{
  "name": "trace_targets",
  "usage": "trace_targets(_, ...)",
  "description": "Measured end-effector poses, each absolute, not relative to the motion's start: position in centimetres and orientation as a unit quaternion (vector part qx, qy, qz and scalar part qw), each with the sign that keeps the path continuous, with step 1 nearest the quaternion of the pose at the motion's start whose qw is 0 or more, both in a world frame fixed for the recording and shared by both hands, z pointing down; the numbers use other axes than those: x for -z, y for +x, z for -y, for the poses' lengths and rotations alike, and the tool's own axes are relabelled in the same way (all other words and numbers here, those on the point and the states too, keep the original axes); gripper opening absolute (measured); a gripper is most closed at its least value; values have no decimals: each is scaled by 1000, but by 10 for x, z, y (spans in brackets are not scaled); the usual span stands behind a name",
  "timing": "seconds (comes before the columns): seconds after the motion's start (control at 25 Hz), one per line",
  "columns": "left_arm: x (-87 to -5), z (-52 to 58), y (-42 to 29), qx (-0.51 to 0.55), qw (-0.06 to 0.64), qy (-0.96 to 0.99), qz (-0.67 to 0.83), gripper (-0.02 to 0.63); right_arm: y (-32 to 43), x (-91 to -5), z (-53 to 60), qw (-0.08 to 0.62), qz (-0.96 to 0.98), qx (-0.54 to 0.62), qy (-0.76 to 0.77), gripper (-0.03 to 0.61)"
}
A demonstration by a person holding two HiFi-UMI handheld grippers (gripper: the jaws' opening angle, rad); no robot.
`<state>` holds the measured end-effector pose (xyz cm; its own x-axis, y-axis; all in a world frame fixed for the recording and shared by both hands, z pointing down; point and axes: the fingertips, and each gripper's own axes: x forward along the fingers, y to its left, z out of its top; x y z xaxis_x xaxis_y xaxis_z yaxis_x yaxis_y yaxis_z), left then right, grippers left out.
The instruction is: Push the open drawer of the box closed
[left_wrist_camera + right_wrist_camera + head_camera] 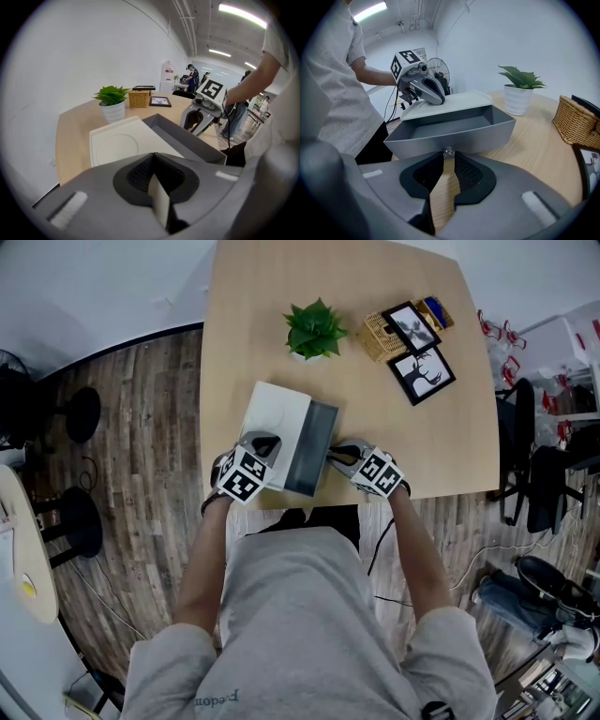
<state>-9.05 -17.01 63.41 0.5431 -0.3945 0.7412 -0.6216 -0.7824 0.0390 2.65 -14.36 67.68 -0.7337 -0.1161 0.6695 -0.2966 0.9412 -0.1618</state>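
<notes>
Both bare forearms are stretched forward from grey sleeves over the near edge of the table (pixel 450 427) and angled inward toward the box (pixel 277 418). The left gripper (pixel 262 442) is laid at the box's near left corner, over the white lid. Its jaws are pressed together with nothing caught in them, and only pale box surface is seen through the slit behind the tips. The right gripper (pixel 336 454) is held low and level from the right side. Its jaws are closed to a narrow slit, tips pinched on the small shiny knob (pixel 449 151) at the middle of the drawer (pixel 314 451) front. The box is set near the table's front edge, directly ahead of the person: a flat rectangular case, smooth matte white on top, with a faint round impression in the lid. The drawer is a smooth grey tray with thin straight walls, shown empty and pulled well out of the box toward the person's right. Its long axis is run near-to-far, slightly tilted, and the knobbed front is faced right at the right gripper. The table is light wood grain with rounded corners. Farther back are placed a green plant (pixel 314 329) in a white ribbed pot, a woven basket (pixel 380 337) and two black picture frames (pixel 422 373).
</notes>
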Motion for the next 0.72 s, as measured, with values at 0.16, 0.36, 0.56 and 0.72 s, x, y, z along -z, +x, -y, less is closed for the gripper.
trace_targets(0.16, -634, 170, -90, -376, 150, 866, 293, 53, 21, -676, 144, 346, 922, -130, 111, 74)
trace_targets(0.36, -634, 170, -90, -376, 150, 866, 292, 54, 14, -676, 144, 345, 923, -131, 108, 74)
trace_targets(0.56, -634, 170, -90, -376, 150, 866, 293, 54, 6, -677, 146, 343, 924, -131, 106, 74)
trace_targets(0.72, -635, 170, -90, -376, 149, 867, 293, 54, 3, -678, 147, 343, 924, -132, 105, 74)
